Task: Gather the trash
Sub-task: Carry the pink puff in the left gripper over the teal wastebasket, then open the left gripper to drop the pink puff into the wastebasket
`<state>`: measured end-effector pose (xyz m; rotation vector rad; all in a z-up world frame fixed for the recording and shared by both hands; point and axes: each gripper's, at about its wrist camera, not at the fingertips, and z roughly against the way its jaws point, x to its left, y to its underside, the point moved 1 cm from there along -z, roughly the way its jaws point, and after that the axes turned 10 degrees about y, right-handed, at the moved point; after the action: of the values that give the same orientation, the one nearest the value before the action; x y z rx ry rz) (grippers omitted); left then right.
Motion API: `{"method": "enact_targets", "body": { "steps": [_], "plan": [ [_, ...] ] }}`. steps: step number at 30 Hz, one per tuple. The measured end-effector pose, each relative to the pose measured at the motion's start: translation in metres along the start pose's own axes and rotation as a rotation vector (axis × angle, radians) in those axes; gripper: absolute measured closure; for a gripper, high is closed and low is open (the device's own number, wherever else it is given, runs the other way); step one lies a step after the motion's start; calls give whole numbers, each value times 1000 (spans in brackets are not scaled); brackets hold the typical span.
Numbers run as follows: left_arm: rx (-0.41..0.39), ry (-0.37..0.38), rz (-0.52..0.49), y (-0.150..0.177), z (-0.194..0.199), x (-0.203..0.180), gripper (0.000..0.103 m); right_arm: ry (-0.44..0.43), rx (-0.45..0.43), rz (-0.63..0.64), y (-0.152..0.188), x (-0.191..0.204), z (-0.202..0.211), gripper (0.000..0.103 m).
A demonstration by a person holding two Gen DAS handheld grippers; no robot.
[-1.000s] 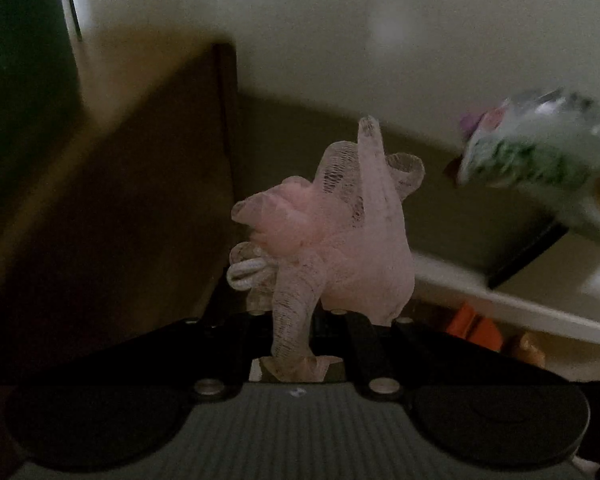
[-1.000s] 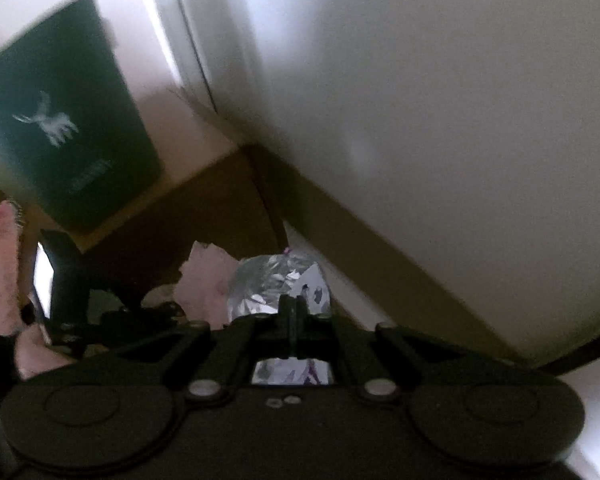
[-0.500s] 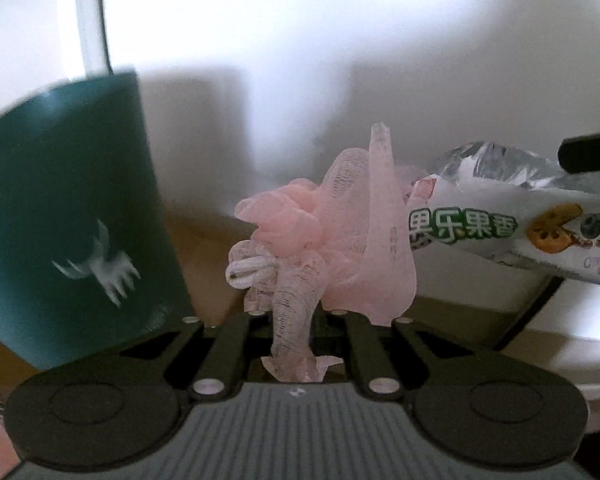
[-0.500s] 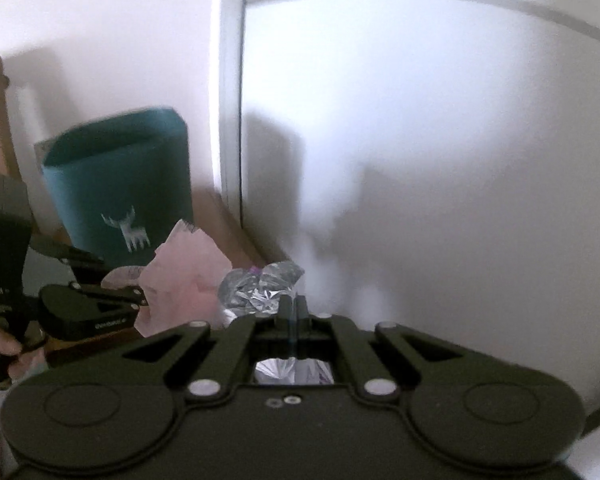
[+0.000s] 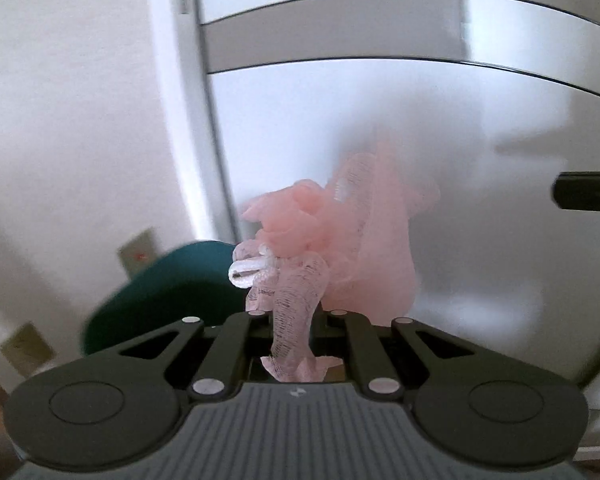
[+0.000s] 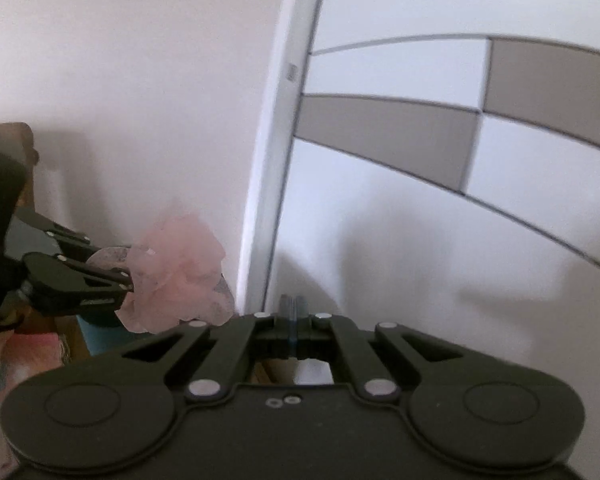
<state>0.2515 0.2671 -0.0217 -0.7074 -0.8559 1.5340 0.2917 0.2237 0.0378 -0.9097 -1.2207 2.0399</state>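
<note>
Left hand-held gripper [image 5: 296, 316] clamped on pink mesh wad [image 5: 340, 248], above teal bin [image 5: 168, 292].

No text, label, brand or number can be read in either view. A small pale mark sits on the grey ribbed body of the left gripper [image 5: 296, 316], near its top edge, too small to make out.

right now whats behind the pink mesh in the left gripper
Behind the pink mesh clamped in the left gripper: the dark green bin lower left, white door beyond. The bin's inside is hidden.
</note>
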Motion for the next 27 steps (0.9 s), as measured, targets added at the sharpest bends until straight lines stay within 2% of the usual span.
{"method": "enact_targets", "body": {
  "steps": [2,5,8,11,15,18,21,23,25,26,27],
  "plan": [
    [25,-47,-26,-4,-8,8,95,-13,13,5,4,7,-8,103],
    [84,-97,-14,-3,-14,30,95,-14,63,2,23,5,-15,103],
    [139,-122,7,-2,-38,50,95,0,113,-26,39,-2,-26,103],
    [237,-108,56,0,-68,59,95,10,153,-46,55,-9,-27,103],
    [347,-173,36,8,-104,62,94,10,198,-71,69,-16,-24,103],
    [410,-173,92,9,-120,68,92,9,230,-101,81,-24,-17,103],
    [455,-141,139,14,-132,74,89,17,263,-140,95,-36,-8,103],
    [471,-153,157,24,-133,77,82,26,282,-169,107,-43,3,98],
    [474,-167,161,29,-134,76,54,35,294,-194,118,-51,13,98],
    [458,-187,161,34,-131,75,49,40,303,-210,124,-56,19,97],
    [443,-210,162,35,-130,76,38,47,314,-222,129,-61,21,96]
  ]
}}
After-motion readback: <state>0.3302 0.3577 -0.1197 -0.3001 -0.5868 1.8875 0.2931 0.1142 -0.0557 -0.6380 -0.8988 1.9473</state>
